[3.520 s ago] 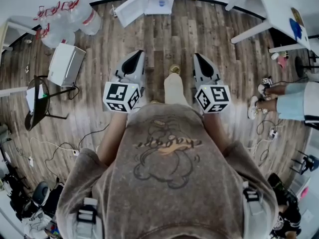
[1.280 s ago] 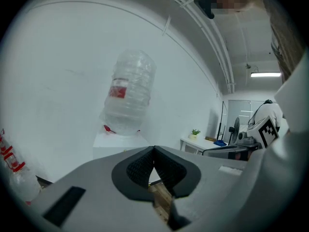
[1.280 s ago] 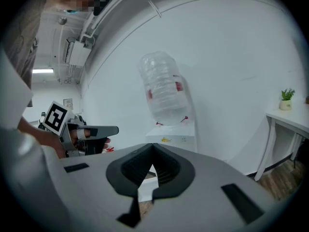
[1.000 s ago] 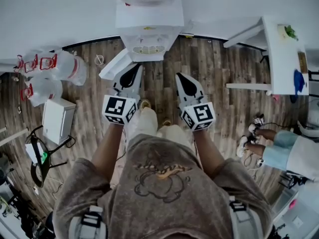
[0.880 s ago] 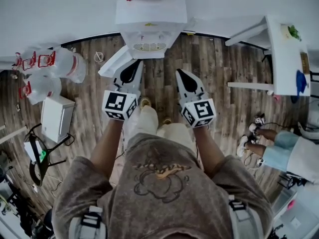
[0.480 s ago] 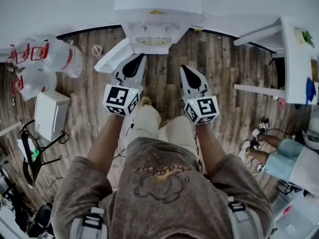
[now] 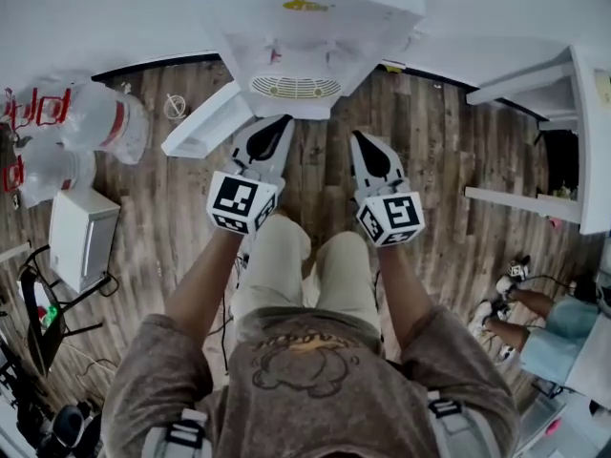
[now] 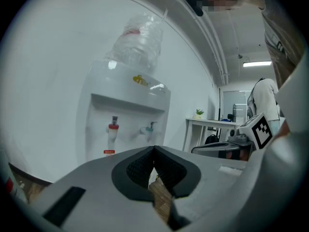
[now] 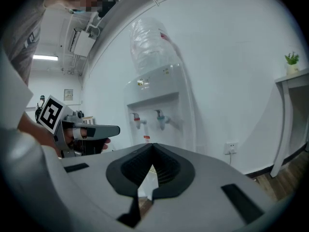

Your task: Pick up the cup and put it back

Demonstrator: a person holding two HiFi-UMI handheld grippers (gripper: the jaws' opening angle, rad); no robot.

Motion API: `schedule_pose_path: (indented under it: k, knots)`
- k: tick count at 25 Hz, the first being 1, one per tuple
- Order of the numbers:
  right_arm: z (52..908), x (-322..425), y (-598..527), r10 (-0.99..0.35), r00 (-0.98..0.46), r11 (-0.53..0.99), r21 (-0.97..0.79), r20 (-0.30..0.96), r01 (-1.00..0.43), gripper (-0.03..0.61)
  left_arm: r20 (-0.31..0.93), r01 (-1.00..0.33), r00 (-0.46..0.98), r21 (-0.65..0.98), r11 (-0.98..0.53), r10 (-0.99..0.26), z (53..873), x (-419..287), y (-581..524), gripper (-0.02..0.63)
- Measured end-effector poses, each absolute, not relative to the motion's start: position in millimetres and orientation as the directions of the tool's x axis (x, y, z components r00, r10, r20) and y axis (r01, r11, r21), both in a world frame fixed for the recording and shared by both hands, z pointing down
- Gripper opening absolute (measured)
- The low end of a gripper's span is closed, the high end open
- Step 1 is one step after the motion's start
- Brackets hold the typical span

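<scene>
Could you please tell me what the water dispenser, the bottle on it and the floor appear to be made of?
Dispenser: probably plastic, white and smooth, with a soft sheen.
Bottle: clear plastic, it seems; translucent with bright glints.
Floor: wood or wood-look planks, brown and grey, matt, with visible grain and plank seams.

The wood-plank floor (image 7: 439, 160) is carrying a white water dispenser (image 7: 304, 36) against the wall. Clear water jugs (image 7: 100, 122) are lying at the left, with a white box (image 7: 84, 235) sitting below them. A white table (image 7: 573, 132) is standing at the right.
</scene>
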State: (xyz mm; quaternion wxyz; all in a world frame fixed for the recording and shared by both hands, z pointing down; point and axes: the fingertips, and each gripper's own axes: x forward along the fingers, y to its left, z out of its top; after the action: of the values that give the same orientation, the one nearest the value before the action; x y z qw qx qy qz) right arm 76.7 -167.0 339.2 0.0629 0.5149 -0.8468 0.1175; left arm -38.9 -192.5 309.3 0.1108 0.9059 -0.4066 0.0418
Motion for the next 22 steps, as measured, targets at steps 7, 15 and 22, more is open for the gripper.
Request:
schedule_pose_path:
  k: [7,15,22]
  knots:
    - [429,92,-186,-0.861,-0.467,0.449,-0.129,0.2,-0.884,0.003,0.132,-0.733,0.681,0.13,-0.668,-0.721,386,-23,-207,0.002]
    - [507,105,-198,-0.866,-0.477,0.465,-0.109,0.152,-0.878,0.003,0.105,-0.724,0.689,0.132,-0.677,-0.717,471,-14,-213,0.002]
    - [557,95,-196,-0.857,-0.502,0.492,-0.107,0.118,-0.864,0.003,0.084,-0.727,0.686,0.134,-0.673,-0.723,519,-17,-213,0.002]
